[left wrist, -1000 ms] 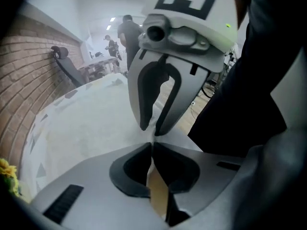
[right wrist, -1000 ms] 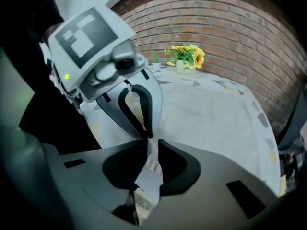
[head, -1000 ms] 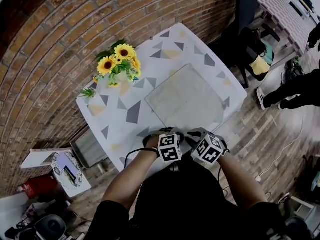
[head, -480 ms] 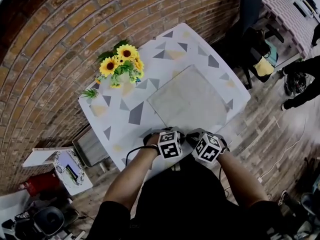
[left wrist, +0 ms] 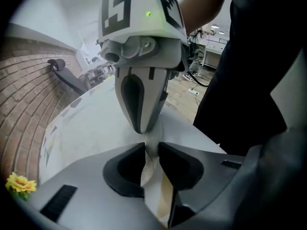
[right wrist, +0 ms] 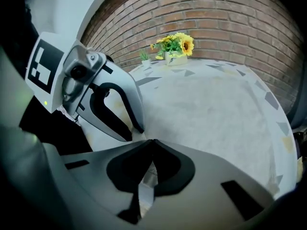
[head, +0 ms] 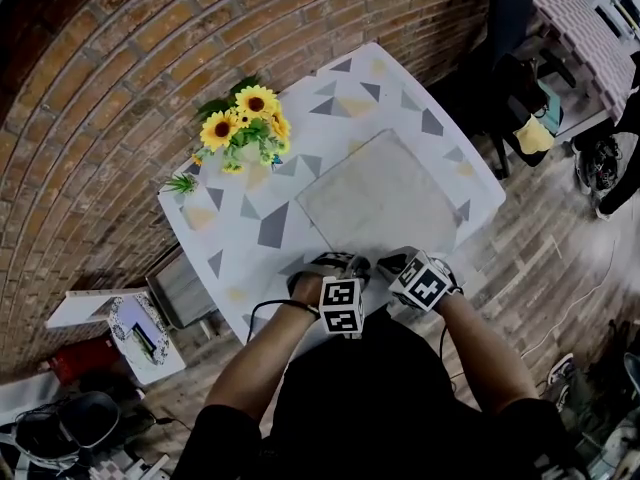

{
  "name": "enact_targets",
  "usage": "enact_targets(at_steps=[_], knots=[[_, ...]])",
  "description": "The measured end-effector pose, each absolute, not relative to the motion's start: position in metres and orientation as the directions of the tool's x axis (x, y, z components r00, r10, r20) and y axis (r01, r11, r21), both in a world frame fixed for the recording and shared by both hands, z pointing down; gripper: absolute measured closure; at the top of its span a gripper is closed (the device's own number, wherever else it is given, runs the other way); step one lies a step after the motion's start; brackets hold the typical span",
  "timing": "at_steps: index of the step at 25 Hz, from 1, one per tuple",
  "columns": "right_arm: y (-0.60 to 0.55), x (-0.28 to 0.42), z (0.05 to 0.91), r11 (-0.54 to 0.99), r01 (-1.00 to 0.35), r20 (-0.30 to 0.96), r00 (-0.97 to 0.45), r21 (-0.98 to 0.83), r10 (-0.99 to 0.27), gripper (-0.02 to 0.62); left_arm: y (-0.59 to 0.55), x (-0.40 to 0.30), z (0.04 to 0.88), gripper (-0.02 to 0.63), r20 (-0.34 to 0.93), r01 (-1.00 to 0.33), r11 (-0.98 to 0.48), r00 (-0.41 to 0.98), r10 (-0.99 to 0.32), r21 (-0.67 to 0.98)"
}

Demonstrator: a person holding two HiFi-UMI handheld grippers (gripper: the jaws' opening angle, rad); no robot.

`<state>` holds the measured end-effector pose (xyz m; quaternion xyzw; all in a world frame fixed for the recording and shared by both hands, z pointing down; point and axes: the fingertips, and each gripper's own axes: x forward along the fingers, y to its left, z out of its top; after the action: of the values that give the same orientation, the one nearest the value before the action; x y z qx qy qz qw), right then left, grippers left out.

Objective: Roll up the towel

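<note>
1. Left gripper [left wrist: 151, 150] has just been opening. Its jaws stand a little apart, and a fold of the towel's near edge sits loose between them rather than pinched
2. Right gripper [right wrist: 151, 145], just beside it, has just closed. Its tips meet, with pale cloth showing in the hollow behind them, so I read it as nipped onto that same edge
3. The towel [head: 380, 198] lies flat on the patterned table [head: 235, 258], its near edge at the person's side under both tools. No roll shows yet, so this looks like the first turn being set up
4. One tool should keep hold of the edge while the other re-takes its bite, or the fold will likely spring flat
5. The two grippers sit close together, and moving them further apart along the edge should help it turn over evenly. Otherwise the roll may come out cone-shaped
6. Tuck the first turn tight and low against the cloth
7. The sunflowers [head: 240, 123] stand well apart at the far corner and seem no obstacle
</note>
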<state>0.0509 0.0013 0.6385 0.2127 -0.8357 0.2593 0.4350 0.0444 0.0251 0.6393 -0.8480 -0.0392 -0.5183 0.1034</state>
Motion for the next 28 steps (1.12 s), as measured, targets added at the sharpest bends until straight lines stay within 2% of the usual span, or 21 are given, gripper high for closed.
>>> enact_targets(at_steps=[4,6,9,12,16,18,19,24,28], knots=[[-0.001,0.053,0.630,0.795,-0.567,0.828,-0.539,-0.217,-0.158,0.574,0.015,0.046,0.642,0.550,0.887,0.134,-0.983,0.459,-0.052,-0.127],[0.007,0.052,0.624,0.845,-0.502,0.824,-0.547,-0.184,-0.145,0.559,0.014,0.046,0.645,0.566,0.889,0.120,-0.989,0.456,-0.025,-0.089],[0.023,0.048,0.626,0.917,-0.383,0.842,-0.528,-0.115,-0.115,0.509,0.016,0.046,0.645,0.572,0.883,0.071,-0.997,0.466,0.056,0.026],[0.026,0.047,0.636,0.927,-0.366,0.857,-0.500,-0.077,-0.126,0.498,0.013,0.045,0.645,0.573,0.878,0.031,-0.996,0.470,0.093,0.089],[0.014,0.049,0.639,0.906,-0.411,0.848,-0.512,-0.100,-0.138,0.533,0.004,0.044,0.644,0.559,0.897,0.031,-1.000,0.441,0.017,0.004],[0.010,0.050,0.639,0.902,-0.414,0.845,-0.519,-0.120,-0.125,0.537,0.001,0.044,0.639,0.493,0.903,0.045,-0.998,0.428,-0.029,-0.053],[0.008,0.051,0.639,0.901,-0.413,0.843,-0.524,-0.131,-0.118,0.537,0.000,0.044,0.636,0.485,0.905,0.059,-0.995,0.422,-0.050,-0.083],[0.000,0.056,0.638,0.869,-0.446,0.819,-0.567,-0.216,-0.088,0.535,0.008,0.045,0.633,0.485,0.920,0.154,-0.975,0.380,-0.092,-0.161],[-0.007,0.063,0.632,0.857,-0.471,0.811,-0.573,-0.208,-0.117,0.527,0.005,0.046,0.644,0.485,0.929,0.127,-0.979,0.355,-0.102,-0.157]])
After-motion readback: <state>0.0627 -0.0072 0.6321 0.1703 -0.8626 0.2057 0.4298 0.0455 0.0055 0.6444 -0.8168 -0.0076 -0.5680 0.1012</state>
